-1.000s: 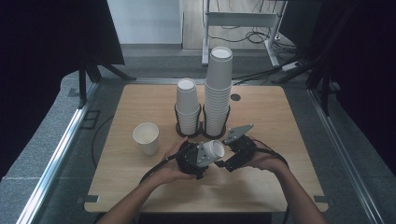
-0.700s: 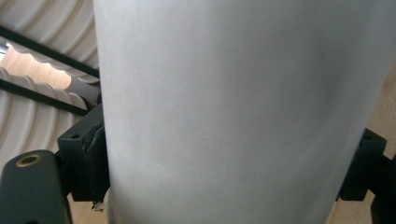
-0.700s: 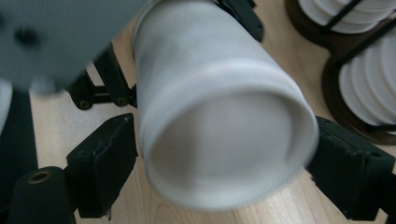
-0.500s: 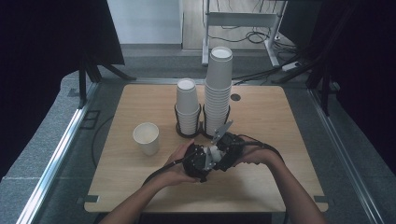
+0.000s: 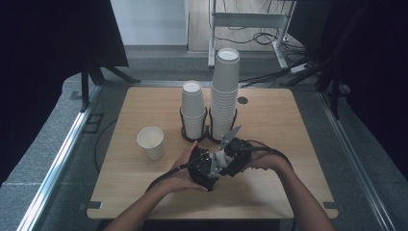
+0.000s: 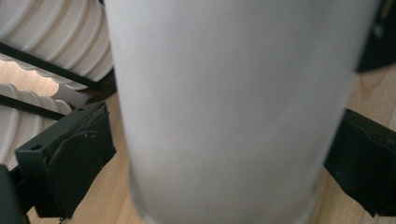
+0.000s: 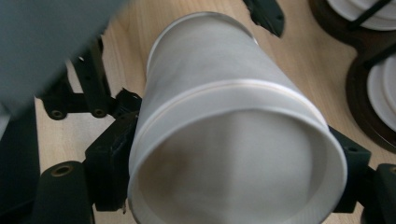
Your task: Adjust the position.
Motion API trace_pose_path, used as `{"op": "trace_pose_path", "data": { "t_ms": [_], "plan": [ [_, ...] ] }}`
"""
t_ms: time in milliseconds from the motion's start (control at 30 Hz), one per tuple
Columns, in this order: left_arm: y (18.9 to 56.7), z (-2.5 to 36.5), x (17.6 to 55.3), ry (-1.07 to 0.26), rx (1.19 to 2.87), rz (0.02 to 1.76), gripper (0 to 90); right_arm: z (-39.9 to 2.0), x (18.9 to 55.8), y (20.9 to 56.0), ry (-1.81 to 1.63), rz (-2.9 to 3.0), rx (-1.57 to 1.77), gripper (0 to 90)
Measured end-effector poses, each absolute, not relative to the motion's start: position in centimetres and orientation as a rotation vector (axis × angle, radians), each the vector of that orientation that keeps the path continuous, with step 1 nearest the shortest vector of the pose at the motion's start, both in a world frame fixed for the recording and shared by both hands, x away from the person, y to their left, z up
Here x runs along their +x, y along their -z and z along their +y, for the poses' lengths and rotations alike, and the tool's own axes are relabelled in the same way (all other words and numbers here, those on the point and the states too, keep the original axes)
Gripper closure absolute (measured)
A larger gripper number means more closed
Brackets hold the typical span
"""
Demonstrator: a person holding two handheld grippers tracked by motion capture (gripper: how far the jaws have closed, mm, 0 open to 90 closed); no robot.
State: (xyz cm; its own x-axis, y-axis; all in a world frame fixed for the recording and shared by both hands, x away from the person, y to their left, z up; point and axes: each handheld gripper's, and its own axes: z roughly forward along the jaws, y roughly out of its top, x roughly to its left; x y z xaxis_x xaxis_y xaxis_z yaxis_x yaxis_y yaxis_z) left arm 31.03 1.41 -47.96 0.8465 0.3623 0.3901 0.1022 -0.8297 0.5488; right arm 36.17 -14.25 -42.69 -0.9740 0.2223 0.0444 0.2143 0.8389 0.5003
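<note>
A white paper cup (image 5: 219,159) lies between my two grippers at the middle of the wooden table (image 5: 288,120). My left gripper (image 5: 210,168) has just been opening. In the left gripper view the cup (image 6: 224,112) stands between the spread jaws, and a small gap shows beside the left pad (image 6: 74,168). My right gripper (image 5: 230,155) has just been closing. In the right gripper view its jaws press on both sides of the cup (image 7: 219,102), just behind the rim, whose open mouth faces the camera.
Two stacks of cups stand in black wire holders just behind my hands, a short stack (image 5: 193,108) and a tall stack (image 5: 225,91). A single upright cup (image 5: 151,142) stands to the left. Bare tabletop lies to the right and along the near edge.
The two grippers have come together around the cup. The left jaws have spread apart and let go of it. The right jaws have closed on it near the rim.
</note>
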Motion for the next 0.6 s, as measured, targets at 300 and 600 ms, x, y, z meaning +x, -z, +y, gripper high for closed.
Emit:
{"op": "trace_pose_path", "data": {
  "t_ms": [300, 600],
  "plan": [
    [48.1, 1.2, 31.0, -0.646, 2.473, 0.341, 2.4, -15.5, 36.0, 43.0, -0.913, 2.974, 0.383, 21.9],
    [46.7, 3.1, 30.5, -0.584, 2.390, 0.380, 0.2, -17.5, 36.1, 42.4, -1.043, 2.906, 0.440, 22.0]
  ]
}}
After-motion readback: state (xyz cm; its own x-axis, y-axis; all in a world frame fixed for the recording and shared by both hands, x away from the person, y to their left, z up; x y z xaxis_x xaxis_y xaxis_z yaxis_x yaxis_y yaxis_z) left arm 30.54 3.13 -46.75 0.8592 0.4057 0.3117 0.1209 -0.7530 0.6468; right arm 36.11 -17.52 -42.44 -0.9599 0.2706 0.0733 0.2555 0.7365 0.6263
